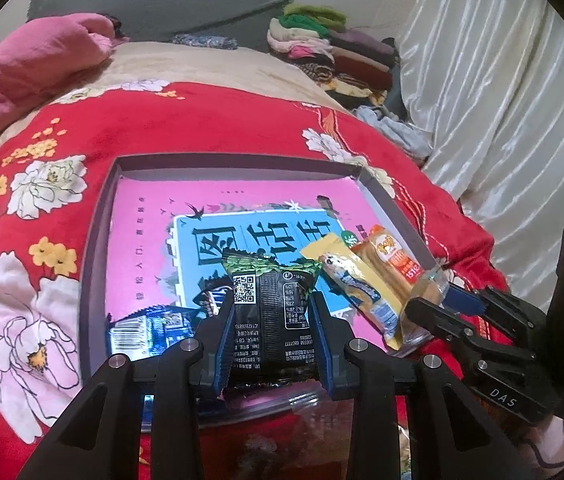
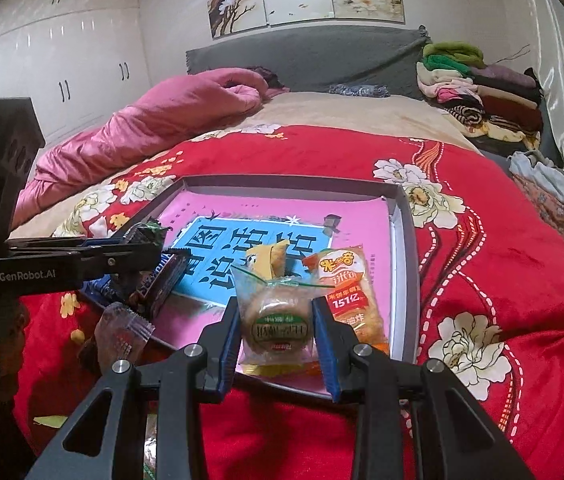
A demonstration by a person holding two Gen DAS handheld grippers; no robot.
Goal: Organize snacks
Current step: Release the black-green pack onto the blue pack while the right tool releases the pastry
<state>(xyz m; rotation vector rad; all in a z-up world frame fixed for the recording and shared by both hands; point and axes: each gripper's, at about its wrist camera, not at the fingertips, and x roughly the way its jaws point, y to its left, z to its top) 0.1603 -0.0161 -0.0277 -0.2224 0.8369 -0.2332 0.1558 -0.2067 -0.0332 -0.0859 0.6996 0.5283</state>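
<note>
Both grippers — left gripper (image 1: 272, 332) clamping black packet (image 1: 270, 312), right gripper (image 2: 278, 344) clamping clear-wrapped cake (image 2: 276, 320) — hover over the tray's (image 2: 405, 216) near edge, mid-placement; next, probably lower and release

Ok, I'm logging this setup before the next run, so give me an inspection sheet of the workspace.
Surface: red flowered blanket on a bed.
Job's things: shallow box with pink lining; orange snack pack, yellow pack and blue pack lie inside.
Clutter: loose clear wrapper outside the box.
Grippers: left tool shut on black packet; right tool shut on round pastry pack.
Cables: nothing seen.
Surroundings: pink quilt, folded clothes, curtain, wardrobe.
</note>
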